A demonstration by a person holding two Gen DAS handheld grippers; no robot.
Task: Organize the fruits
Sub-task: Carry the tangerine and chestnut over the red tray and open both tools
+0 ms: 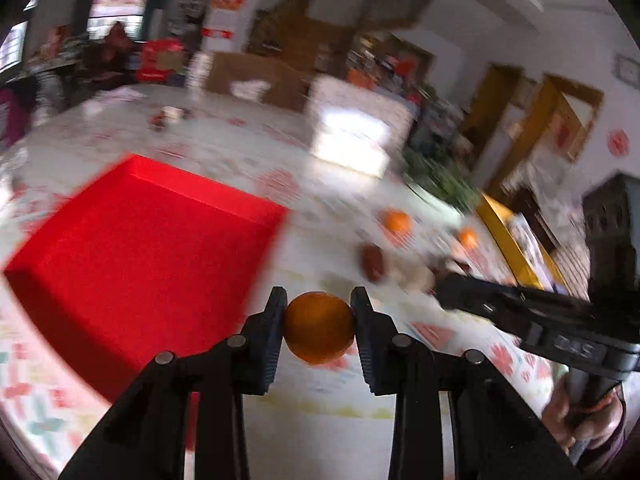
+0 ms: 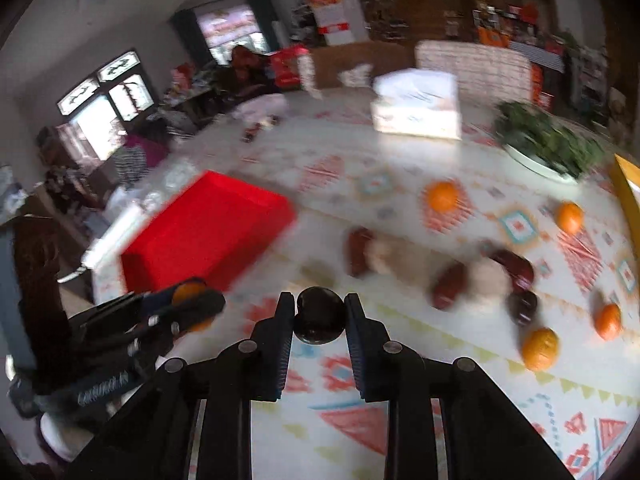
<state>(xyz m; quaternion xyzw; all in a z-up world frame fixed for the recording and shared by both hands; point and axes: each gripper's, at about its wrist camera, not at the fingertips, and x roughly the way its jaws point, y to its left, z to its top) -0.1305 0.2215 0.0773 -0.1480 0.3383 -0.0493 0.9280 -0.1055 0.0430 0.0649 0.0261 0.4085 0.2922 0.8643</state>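
Note:
My left gripper (image 1: 319, 304) is shut on an orange (image 1: 319, 328), held above the patterned tablecloth just right of the red box (image 1: 140, 248). My right gripper (image 2: 320, 304) is shut on a dark round fruit (image 2: 320, 316), lifted over the table. In the right wrist view the left gripper (image 2: 192, 304) with its orange shows at lower left, next to the red box (image 2: 208, 228). Loose oranges (image 2: 442, 195) (image 2: 539, 349) and dark red fruits (image 2: 450, 284) lie on the cloth to the right. In the left wrist view the right gripper's black body (image 1: 520, 312) enters from the right.
A white tissue box (image 2: 416, 108) and a plate of greens (image 2: 548, 144) stand at the back. A yellow box edge (image 2: 628, 192) is at the far right. A hand (image 1: 576, 412) grips the right tool's handle. Pale lumps (image 2: 392, 256) lie among the dark fruits.

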